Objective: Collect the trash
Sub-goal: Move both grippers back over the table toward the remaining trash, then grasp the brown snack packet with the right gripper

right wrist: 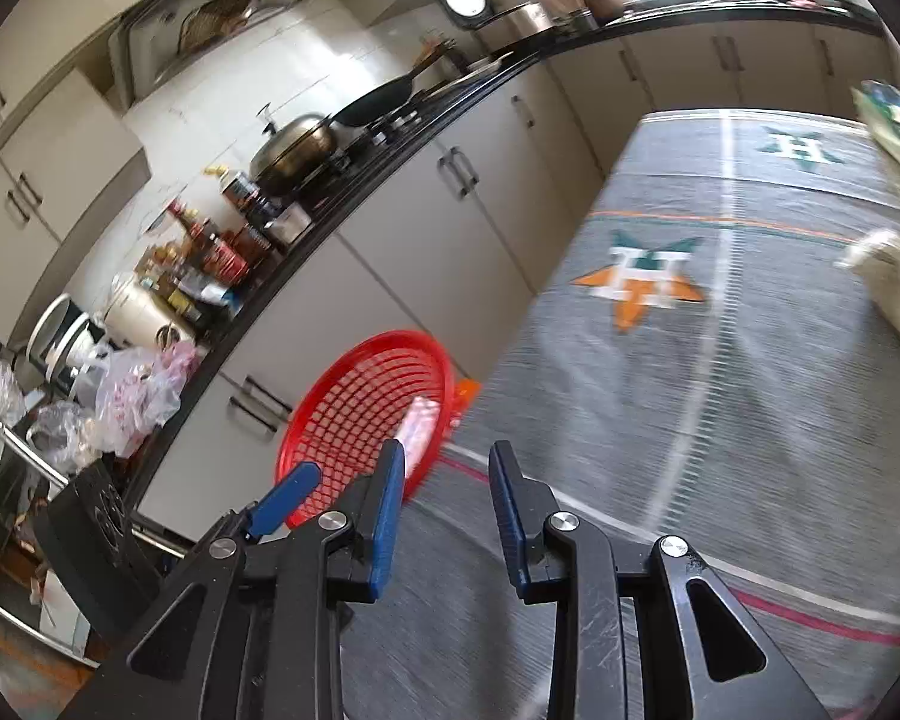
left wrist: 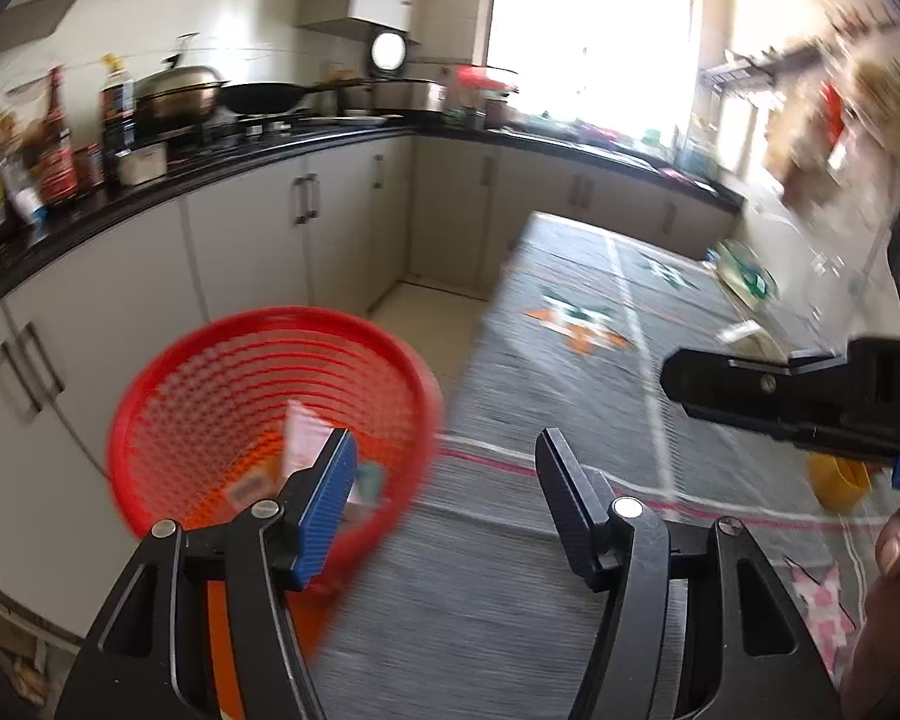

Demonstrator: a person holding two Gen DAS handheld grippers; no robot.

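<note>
Red mesh basket [left wrist: 258,414] with paper scraps [left wrist: 303,438] is seen beside the grey-clothed table [left wrist: 570,396]; left gripper [left wrist: 444,456] is spread wide, empty; right gripper [right wrist: 447,468] is narrowly parted, nothing held.

Each camera rides on its own tool and looks forward and downward along the fingers, close over the grey tabletop [left wrist: 510,540]. Both views share the red basket [left wrist: 258,396] at the tabletop's left edge, the cupboards and the stove counter [right wrist: 390,138] beyond.
</note>
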